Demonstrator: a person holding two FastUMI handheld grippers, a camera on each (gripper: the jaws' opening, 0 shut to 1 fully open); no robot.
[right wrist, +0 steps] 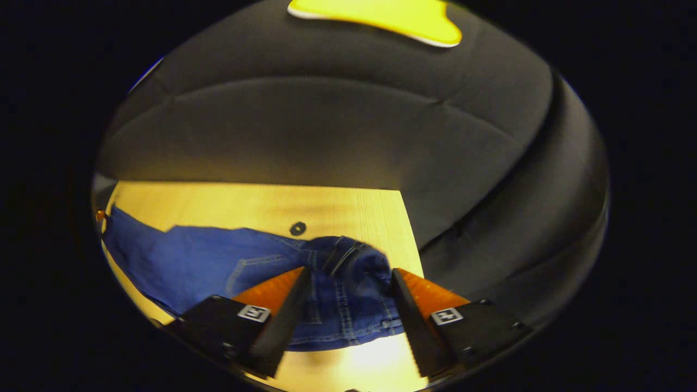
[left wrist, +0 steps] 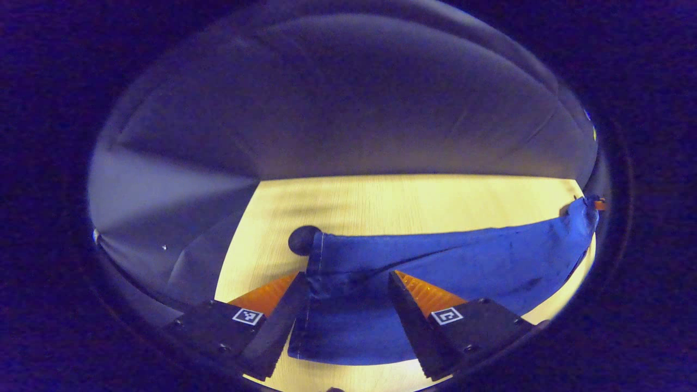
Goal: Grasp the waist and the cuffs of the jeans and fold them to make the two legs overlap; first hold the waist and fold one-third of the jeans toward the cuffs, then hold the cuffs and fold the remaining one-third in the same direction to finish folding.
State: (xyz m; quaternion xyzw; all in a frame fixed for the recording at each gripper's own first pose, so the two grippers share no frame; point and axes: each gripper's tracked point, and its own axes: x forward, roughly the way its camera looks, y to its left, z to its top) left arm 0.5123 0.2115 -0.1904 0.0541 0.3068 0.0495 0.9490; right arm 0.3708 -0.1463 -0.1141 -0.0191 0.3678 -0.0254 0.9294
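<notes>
Jeans (left wrist: 435,261) lie flat on the tabletop (left wrist: 408,201), stretched lengthwise between the two grippers, with the legs apparently already laid one over the other.

Left gripper (left wrist: 346,286): jaws wide apart, straddling the cuff end (left wrist: 326,256). Neither finger presses the cloth; whether the tips touch it cannot be told.

Right gripper (right wrist: 348,283): jaws likewise wide apart, straddling the waist (right wrist: 348,261), which sits bunched and rumpled near the tabletop's far corner. A back pocket (right wrist: 256,269) is visible just beyond the gripper.

Judged stage: both grippers positioned for a grasp, none yet made; the thirds folds remain.

Risks:
- The waist is heaped in several layers. Closing there may catch only the upper layer, so the lower leg would drag or slip out of line during the fold.
- The waist lies near the tabletop edge; a careless lift could pull cloth over it.
- The cuff hem is thin and flat; the fingers may close above it and miss.

Surroundings: a small dark round object (left wrist: 303,239) sits on the tabletop touching or just beside the cuff corner, and may snag the cloth. Dark booth cloth (right wrist: 326,136) hangs behind.
</notes>
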